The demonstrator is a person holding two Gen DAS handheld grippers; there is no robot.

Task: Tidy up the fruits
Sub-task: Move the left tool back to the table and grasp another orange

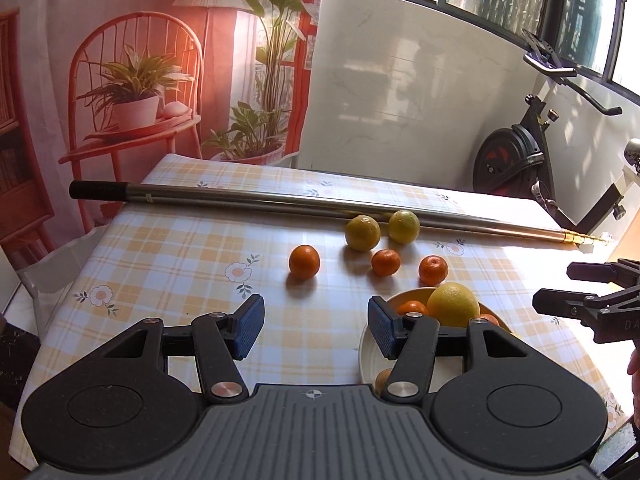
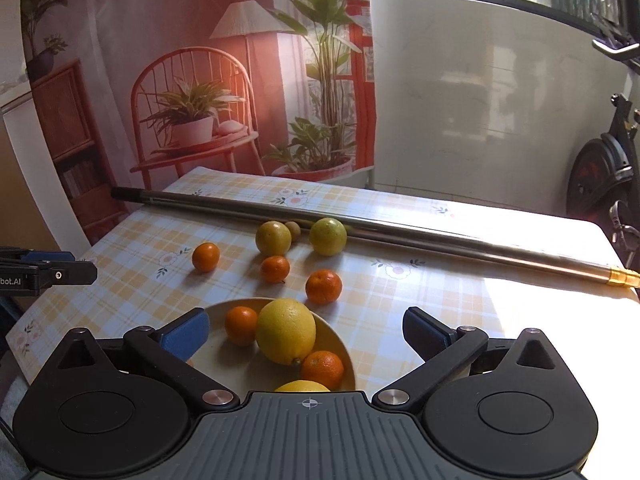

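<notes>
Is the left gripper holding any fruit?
No, the left gripper is open and empty, with only tablecloth between its fingers.

a long metal pole (image 2: 360,232) is lying across the far part of the surface (image 2: 460,312), walling off the back edge. just in front of it two yellow-green citrus fruits (image 2: 273,238) are sitting, one touching the pole, with a small brown fruit (image 2: 293,230) between them. three loose oranges (image 2: 323,286) are scattering the middle, leaving narrow gaps. the bowl (image 2: 340,344) is taking up the near centre, piled with fruit. the left stretch of cloth (image 1: 160,280) and the sunlit right side are lying open for passing.
</notes>
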